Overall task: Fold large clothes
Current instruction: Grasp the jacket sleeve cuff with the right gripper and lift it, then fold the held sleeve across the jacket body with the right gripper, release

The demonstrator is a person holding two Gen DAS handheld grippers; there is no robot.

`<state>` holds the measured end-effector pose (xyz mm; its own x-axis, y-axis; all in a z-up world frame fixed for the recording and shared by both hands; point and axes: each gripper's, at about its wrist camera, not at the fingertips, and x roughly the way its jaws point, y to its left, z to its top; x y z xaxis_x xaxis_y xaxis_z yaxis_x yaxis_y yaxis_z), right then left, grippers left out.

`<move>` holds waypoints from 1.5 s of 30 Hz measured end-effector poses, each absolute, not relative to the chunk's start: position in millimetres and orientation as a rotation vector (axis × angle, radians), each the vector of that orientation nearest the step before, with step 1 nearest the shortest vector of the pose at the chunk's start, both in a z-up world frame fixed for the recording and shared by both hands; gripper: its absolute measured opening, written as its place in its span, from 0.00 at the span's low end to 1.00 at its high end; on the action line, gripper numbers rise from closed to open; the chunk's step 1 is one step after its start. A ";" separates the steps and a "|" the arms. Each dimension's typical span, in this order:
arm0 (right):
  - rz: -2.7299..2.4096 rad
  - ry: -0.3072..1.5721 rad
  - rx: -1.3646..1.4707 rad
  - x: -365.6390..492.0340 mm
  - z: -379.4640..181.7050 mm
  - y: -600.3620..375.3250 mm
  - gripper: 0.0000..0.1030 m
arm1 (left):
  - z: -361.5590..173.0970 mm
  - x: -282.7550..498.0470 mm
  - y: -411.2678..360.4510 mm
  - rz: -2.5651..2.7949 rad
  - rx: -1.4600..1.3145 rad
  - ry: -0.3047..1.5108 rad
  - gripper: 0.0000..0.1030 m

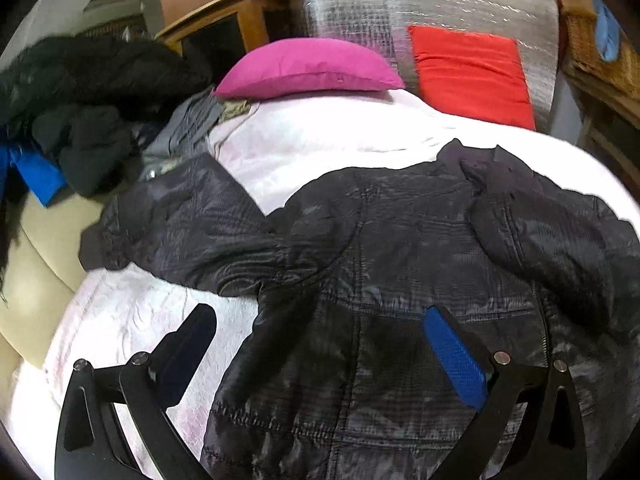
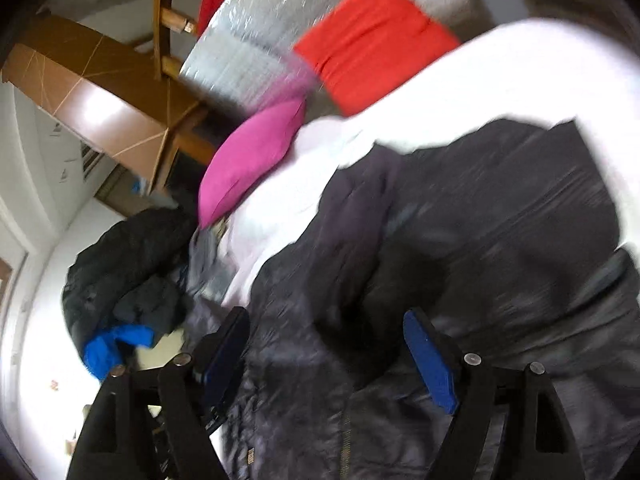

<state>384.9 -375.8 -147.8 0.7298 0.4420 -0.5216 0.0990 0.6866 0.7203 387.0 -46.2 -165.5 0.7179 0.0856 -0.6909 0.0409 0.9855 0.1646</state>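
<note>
A large black quilted jacket (image 1: 400, 264) lies spread on a white-covered bed (image 1: 320, 140). One sleeve (image 1: 180, 224) reaches out to the left; the other sleeve (image 1: 560, 240) is folded over the body on the right. My left gripper (image 1: 320, 320) is open, hovering over the jacket's lower left side, one finger over the sheet and one over the jacket. In the right wrist view, which is tilted and blurred, my right gripper (image 2: 326, 328) is open just above the jacket (image 2: 480, 240), holding nothing.
A pink pillow (image 1: 308, 68) and a red cushion (image 1: 472, 72) lie at the bed's far end against silver foil sheeting (image 1: 400, 4). A pile of dark and blue clothes (image 1: 80, 120) sits at the left. Wooden furniture (image 1: 224, 12) stands behind.
</note>
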 end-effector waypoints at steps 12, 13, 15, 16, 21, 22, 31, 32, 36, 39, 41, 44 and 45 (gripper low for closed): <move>-0.045 0.944 0.888 407.3 -206.0 -420.6 0.59 | -168.0 389.2 -59.8 0.038 0.229 0.752 1.00; -0.044 0.966 0.867 405.9 -205.5 -418.1 0.59 | -167.6 389.0 -60.7 0.038 0.230 0.749 1.00; -0.036 0.988 0.834 403.4 -199.4 -413.4 0.59 | -166.2 387.9 -62.1 0.031 0.228 0.745 1.00; -0.026 0.982 0.831 401.9 -196.4 -413.1 0.59 | -165.4 386.9 -63.0 0.027 0.228 0.741 1.00; -0.088 0.893 0.771 390.6 -170.0 -422.8 0.62 | -163.2 382.4 -70.2 0.026 0.261 0.711 1.00; -0.108 0.879 0.760 390.7 -167.6 -425.1 0.62 | -163.2 382.0 -71.7 0.025 0.265 0.708 1.00; -0.096 1.024 0.820 398.9 -199.8 -432.1 0.62 | -163.6 379.4 -79.9 0.017 0.277 0.704 1.00; -0.074 1.012 0.841 396.7 -197.2 -431.8 0.62 | -163.8 379.1 -80.3 0.016 0.278 0.705 1.00; -0.043 0.996 0.834 395.2 -188.6 -425.8 0.62 | -166.2 379.8 -81.8 0.012 0.282 0.714 1.00; -0.068 1.044 0.840 398.2 -200.1 -426.3 0.62 | -167.5 380.8 -82.6 -0.001 0.277 0.722 1.00; -0.057 1.088 0.873 403.7 -212.5 -428.1 0.62 | -169.4 382.1 -82.4 -0.027 0.261 0.744 1.00; -0.038 1.087 0.917 402.6 -212.2 -433.7 0.62 | -173.6 382.8 -84.6 -0.066 0.250 0.772 1.00; -0.019 1.082 0.943 401.2 -211.1 -435.7 0.62 | -174.8 383.3 -86.2 -0.088 0.249 0.784 1.00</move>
